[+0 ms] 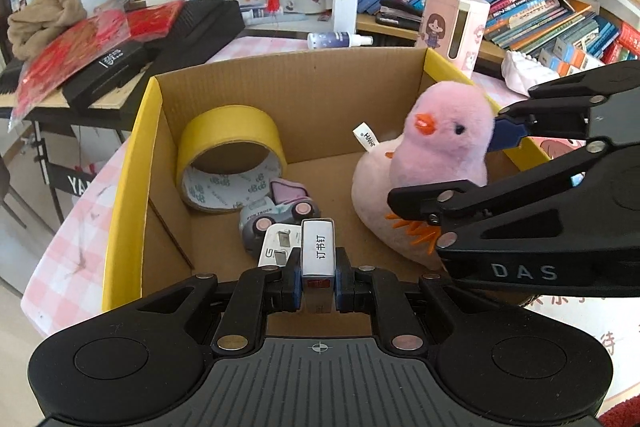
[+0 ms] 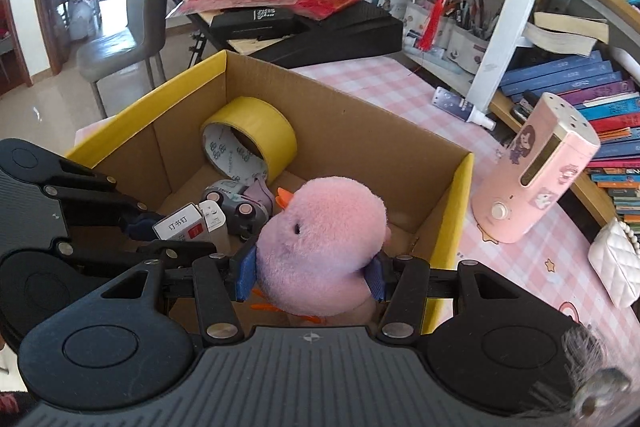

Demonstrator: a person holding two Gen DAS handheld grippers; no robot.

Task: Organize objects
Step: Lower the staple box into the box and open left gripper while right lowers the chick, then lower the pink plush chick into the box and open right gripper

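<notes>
Open cardboard box (image 1: 224,87) with yellow rims, standing on a pink checked tablecloth (image 2: 400,87). Inside the box, toward its back left corner: a roll of yellow tape (image 1: 230,157) propped on edge against the wall. Just in front of the tape, on the box floor: a small grey toy truck (image 1: 276,215), with a white stapler (image 1: 278,245) lying against its near side. Above the box's near edge: left gripper (image 1: 318,283), jaws narrow and clamped on a small box of staples (image 1: 318,247) held just over the stapler. At the box's right side: right gripper (image 2: 312,277), jaws partly spread and pressed on both sides of a pink plush chick (image 2: 320,243), body of the chick down inside the box by the right wall; contact with the floor not clear. Outside the box, just beyond its right wall: a pink humidifier (image 2: 536,179) upright on the cloth. Behind the box: a spray bottle (image 1: 340,39) lying on its side.
</notes>
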